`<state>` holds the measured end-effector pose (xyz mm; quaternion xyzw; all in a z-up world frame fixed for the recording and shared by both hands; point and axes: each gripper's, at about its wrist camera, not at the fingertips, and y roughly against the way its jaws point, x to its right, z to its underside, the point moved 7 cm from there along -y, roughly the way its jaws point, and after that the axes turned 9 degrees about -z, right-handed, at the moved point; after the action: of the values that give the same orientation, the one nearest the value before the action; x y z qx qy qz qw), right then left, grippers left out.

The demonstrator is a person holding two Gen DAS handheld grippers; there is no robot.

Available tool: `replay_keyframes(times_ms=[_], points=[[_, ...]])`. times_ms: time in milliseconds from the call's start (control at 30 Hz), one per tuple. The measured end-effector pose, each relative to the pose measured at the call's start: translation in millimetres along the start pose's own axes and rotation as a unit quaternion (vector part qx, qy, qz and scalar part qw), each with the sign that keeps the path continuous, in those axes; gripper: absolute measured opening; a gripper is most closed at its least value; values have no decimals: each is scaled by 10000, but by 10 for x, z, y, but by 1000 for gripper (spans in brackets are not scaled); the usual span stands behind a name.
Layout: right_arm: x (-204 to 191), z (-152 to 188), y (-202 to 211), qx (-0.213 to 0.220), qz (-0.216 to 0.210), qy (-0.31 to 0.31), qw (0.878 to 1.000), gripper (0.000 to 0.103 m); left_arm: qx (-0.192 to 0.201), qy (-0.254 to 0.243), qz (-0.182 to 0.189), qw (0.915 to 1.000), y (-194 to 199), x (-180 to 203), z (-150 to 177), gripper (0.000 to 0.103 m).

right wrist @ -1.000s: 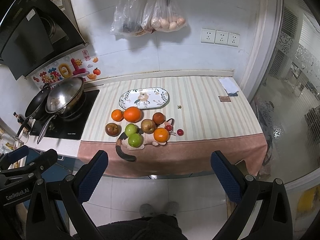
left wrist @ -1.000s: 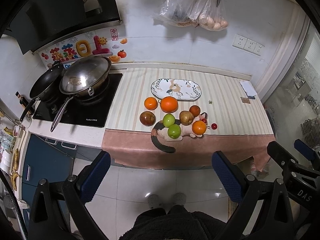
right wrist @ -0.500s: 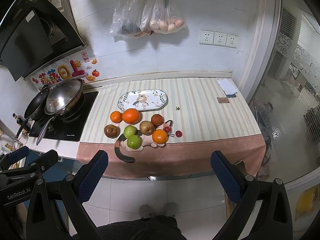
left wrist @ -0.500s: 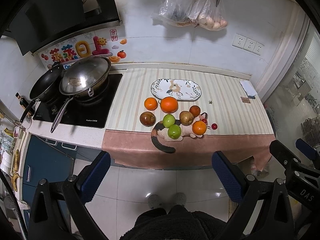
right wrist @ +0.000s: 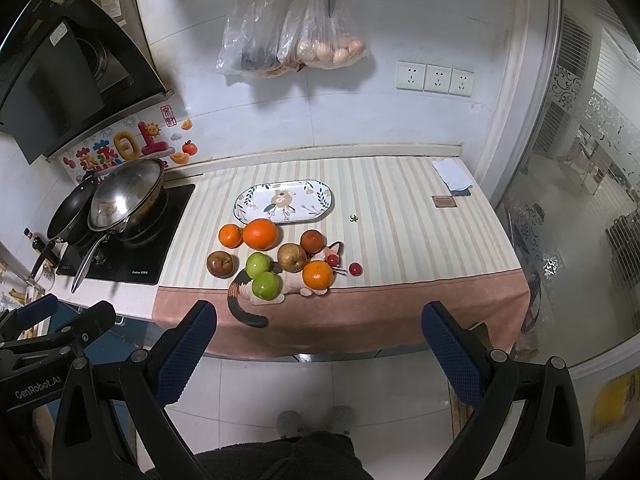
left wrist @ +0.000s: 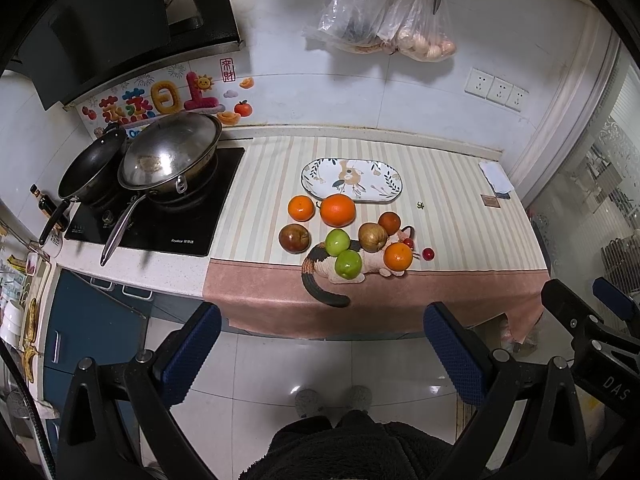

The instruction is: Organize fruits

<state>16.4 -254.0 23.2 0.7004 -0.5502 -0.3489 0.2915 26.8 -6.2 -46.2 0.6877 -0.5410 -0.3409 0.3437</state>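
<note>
Several fruits lie grouped on the striped counter cloth: a large orange [left wrist: 337, 210] [right wrist: 260, 233], a small orange [left wrist: 301, 208], two green apples [left wrist: 348, 264] [right wrist: 264, 285], a brown apple [left wrist: 294, 238], a brownish pear [left wrist: 372, 237] and a cherry tomato [left wrist: 428, 254]. Behind them sits an oval patterned plate [left wrist: 384, 190] [right wrist: 320, 204] with nothing on it. My left gripper [left wrist: 320, 350] and right gripper [right wrist: 319, 354] both hang open above the floor, well short of the counter, holding nothing.
A cat-shaped mat [left wrist: 326, 296] lies under some fruit. A wok [left wrist: 170, 158] and a black pan [left wrist: 90, 170] stand on the stove at left. Bags [right wrist: 292, 44] and scissors hang on the wall. A folded cloth [right wrist: 452, 174] lies at the far right.
Both views have shifted only slightly; the right view's counter sits a touch lower and left. Nothing on the counter has moved and both grippers stay open.
</note>
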Motion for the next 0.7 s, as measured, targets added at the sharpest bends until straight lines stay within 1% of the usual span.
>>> replay_keyframes(times_ms=[533,700], points=[[-11,-5,-23,4,-8,-12,10000,103,-21,8,12,10000,-33,-34,-45,103],[14,-65,-109,37,24,-125,9999,103,-23,65,-29,10000,-216,-97,-142,103]])
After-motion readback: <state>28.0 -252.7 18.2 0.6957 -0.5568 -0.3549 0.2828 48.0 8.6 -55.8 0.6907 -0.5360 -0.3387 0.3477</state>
